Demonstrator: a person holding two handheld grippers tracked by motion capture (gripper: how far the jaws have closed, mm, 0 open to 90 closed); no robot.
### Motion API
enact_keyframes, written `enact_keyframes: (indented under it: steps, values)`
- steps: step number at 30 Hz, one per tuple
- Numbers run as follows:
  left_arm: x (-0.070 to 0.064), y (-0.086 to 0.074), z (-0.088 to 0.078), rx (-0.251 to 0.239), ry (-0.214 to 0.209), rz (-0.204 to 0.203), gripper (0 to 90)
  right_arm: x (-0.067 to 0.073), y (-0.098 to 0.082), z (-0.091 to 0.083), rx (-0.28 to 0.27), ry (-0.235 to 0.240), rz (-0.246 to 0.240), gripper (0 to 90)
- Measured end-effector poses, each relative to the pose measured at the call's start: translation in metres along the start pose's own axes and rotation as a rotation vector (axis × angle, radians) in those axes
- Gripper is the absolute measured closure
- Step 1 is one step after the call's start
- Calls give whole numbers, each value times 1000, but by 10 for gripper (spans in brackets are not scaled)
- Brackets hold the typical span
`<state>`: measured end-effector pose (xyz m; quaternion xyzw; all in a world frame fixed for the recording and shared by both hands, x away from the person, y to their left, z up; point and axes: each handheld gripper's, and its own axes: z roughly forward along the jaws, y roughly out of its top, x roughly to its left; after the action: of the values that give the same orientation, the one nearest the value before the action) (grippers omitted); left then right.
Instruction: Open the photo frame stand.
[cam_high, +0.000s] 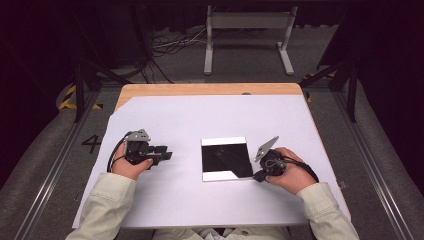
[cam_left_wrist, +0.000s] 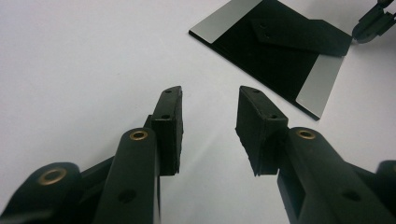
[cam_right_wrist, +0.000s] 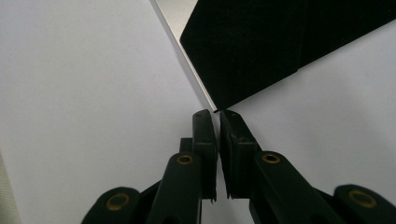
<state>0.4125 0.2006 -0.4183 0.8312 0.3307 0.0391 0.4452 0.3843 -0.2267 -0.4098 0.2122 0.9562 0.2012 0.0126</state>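
Note:
A flat silver plate lies in the middle of the white table cover, with a black sheet spread over it. One flap of the sheet is folded diagonally and reaches past the plate's right edge. My right gripper sits at that flap's corner. In the right gripper view its jaws stand almost together with a slim gap, and the sheet's corner just meets their tips. My left gripper rests left of the plate, open and empty, pointing at the sheet.
A white cover lies over most of the wooden table. Beyond the far edge are a metal stand and cables on the floor. Dark frame rails run along both sides.

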Motion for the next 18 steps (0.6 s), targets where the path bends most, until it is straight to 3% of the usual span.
enact_keyframes:
  steps: [9,18]
  values:
    - [0,-1,-1,-1,8,-2,612,-1,2,5,35,-20,-2,865]
    - [1,-1,-1,-2,7,2,611,-1,2,3,7,-20,-1,883]
